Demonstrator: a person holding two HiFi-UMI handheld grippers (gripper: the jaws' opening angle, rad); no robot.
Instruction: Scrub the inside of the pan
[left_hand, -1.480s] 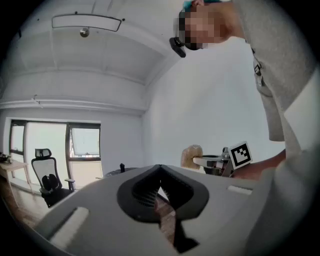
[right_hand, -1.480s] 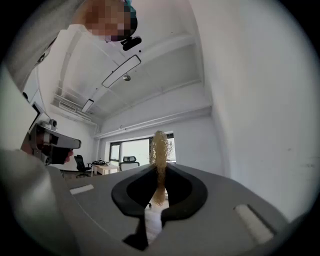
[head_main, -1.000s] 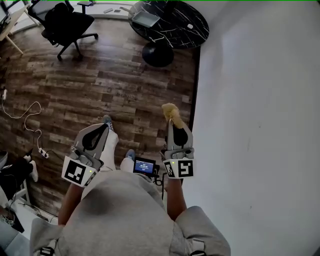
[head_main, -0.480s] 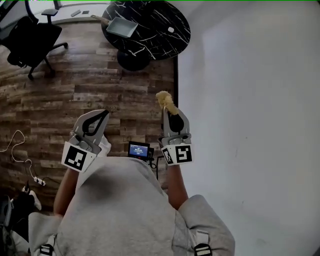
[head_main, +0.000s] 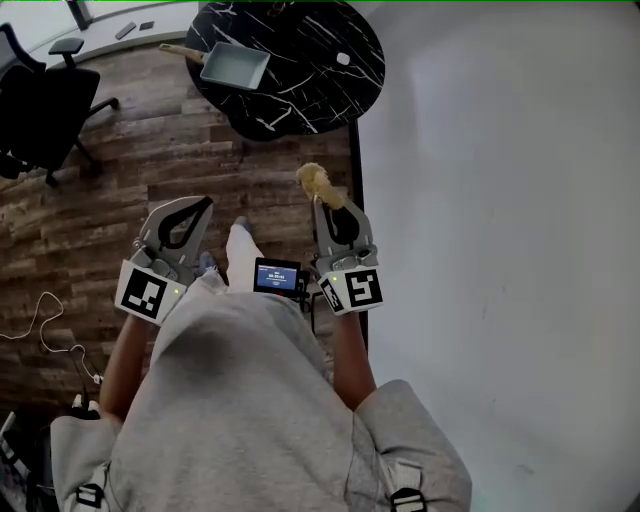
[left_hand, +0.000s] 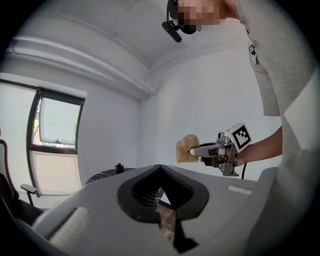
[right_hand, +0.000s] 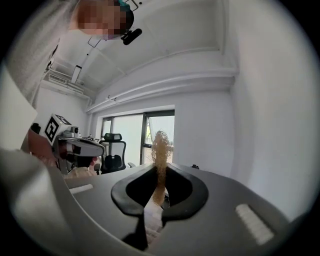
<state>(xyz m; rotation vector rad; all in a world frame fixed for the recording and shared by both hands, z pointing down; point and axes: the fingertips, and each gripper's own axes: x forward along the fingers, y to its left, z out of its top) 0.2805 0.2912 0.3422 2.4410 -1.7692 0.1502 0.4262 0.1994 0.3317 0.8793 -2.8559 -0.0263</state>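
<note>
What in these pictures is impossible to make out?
Pan, head view: too far and small to show whether its inside is dirty.
White speck on the table, head view: too small to identify.
Small screen, head view: its text is too small to read.
Chair, head view: cut off by the left edge.

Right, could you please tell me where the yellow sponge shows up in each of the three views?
Head view: the sponge is near the centre, above the middle, at the tip of the right gripper.
Left gripper view: the sponge is right of centre, in front of the white wall.
Right gripper view: the sponge is dead centre, edge-on, pinched between the jaws.
Shared landmark: the white wall.
</note>
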